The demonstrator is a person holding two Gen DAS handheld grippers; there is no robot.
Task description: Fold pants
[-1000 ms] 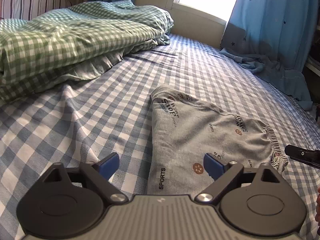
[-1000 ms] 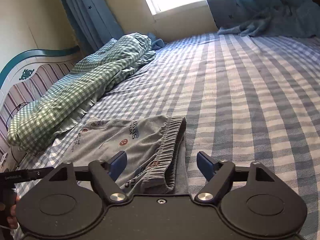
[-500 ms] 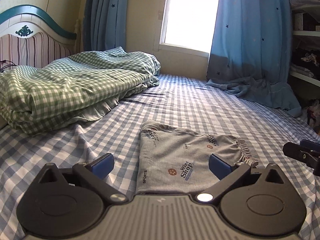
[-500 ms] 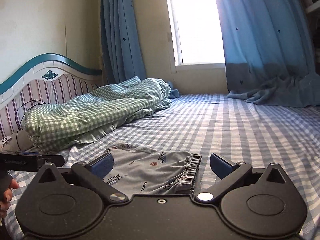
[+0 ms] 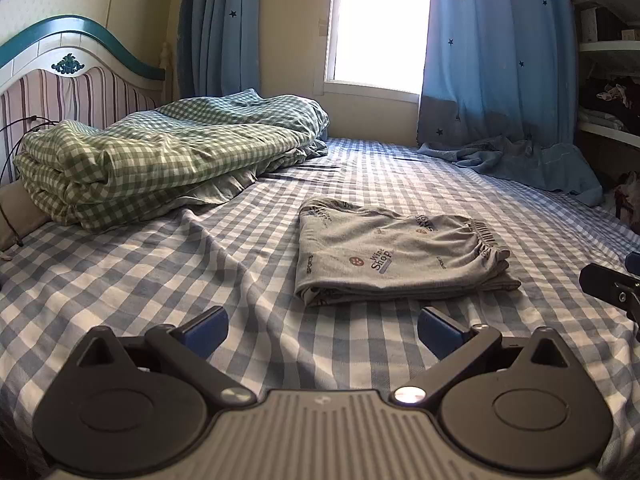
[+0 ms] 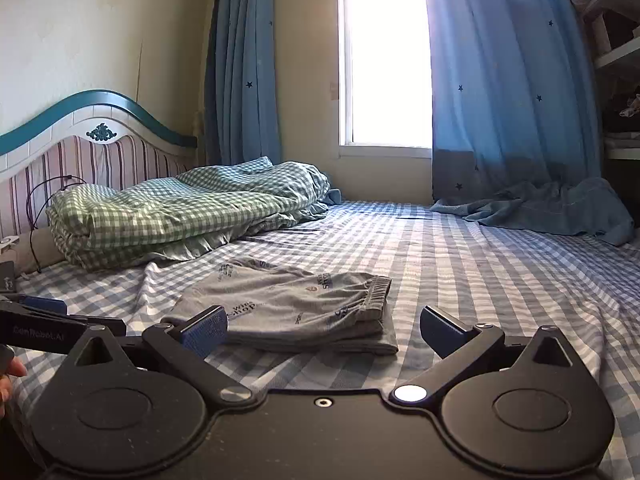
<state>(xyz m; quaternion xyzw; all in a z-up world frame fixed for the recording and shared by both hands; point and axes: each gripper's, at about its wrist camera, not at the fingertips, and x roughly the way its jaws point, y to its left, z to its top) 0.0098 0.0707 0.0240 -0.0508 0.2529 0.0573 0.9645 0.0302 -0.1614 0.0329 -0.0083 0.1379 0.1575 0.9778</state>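
Lying folded on the bed: grey printed pants, both tools clear of them.

Folded into a compact rectangle, the pants (image 5: 394,258) sat on the blue-and-white checked bed sheet (image 5: 200,264) around the middle of the left wrist frame, elastic waistband toward the right. The left tool (image 5: 322,330) stood wide at the lower centre of that frame, nothing between its blue pads, the pants just beyond it and apart from it. The right tool (image 6: 322,330) was wide too (its left pad overlapped the pants in its own view, though no cloth lay between the pads). A green checked duvet (image 5: 160,156) was heaped at the left of the frame below the striped headboard (image 5: 76,92), and blue star curtains (image 5: 496,60) flanked the bright window (image 5: 380,24) at the top.
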